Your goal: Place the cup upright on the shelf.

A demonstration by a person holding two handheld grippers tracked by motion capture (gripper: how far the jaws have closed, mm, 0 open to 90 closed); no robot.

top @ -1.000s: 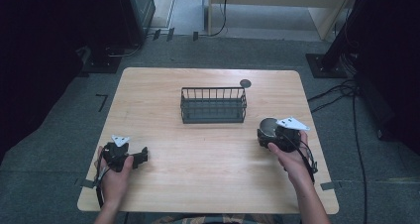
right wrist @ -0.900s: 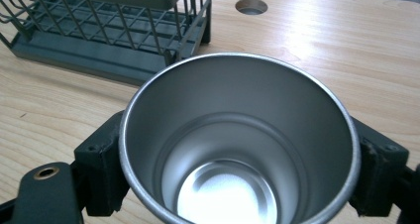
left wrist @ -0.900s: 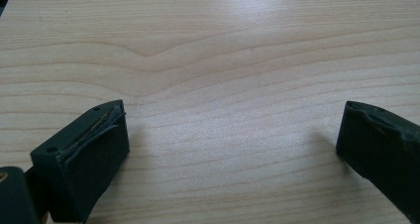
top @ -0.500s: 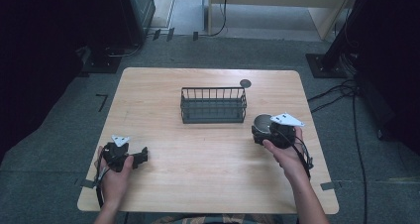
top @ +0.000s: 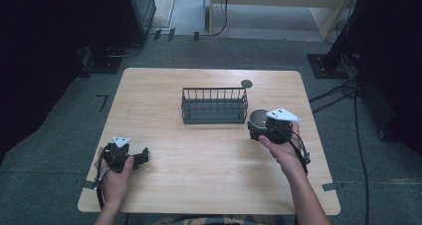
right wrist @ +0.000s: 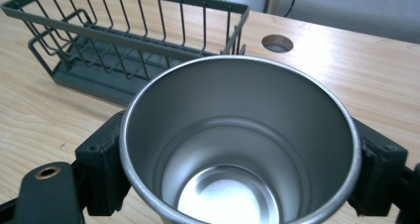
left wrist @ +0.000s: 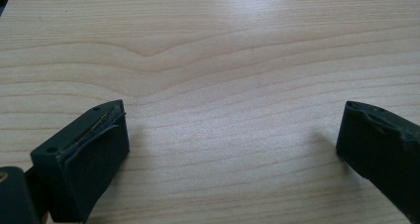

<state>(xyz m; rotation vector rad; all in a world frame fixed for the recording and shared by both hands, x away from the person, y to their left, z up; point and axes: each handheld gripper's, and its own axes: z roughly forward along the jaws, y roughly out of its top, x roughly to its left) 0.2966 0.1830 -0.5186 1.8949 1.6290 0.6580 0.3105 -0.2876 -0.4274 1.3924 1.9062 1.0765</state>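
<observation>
Item: steel cup (right wrist: 237, 149), held in my right gripper (top: 263, 128). My two black jaws press on its wall from either side, just under the rim, so the grip is closed on the cup. It stands upright, mouth up, its long axis vertical, and I judge it lifted a little off the table (top: 209, 185).

Key relation: the wire basket (top: 215, 105) lies to the left of the cup and slightly farther from me, near but not touching. In the right gripper view its near end wall sits just beyond the cup's rim. My right hand (top: 283, 153) is by far the nearer to it. My judgement is that the next move carries the cup up and over that end wall, then down inside.

Materials and shapes:
- Cup: brushed metal, smooth, tapering to a round flat bottom that glints; thin rolled rim; empty.
- Basket: dark grey-green wire, long rectangular form, upright bars along the walls, solid tray below; empty.
- Table: pale wood grain, with a round cable hole (top: 246, 84) behind the basket.

My left gripper (top: 130, 158) rests low over bare wood at the near left, well apart from cup and basket, jaws spread wide with nothing between them.
</observation>
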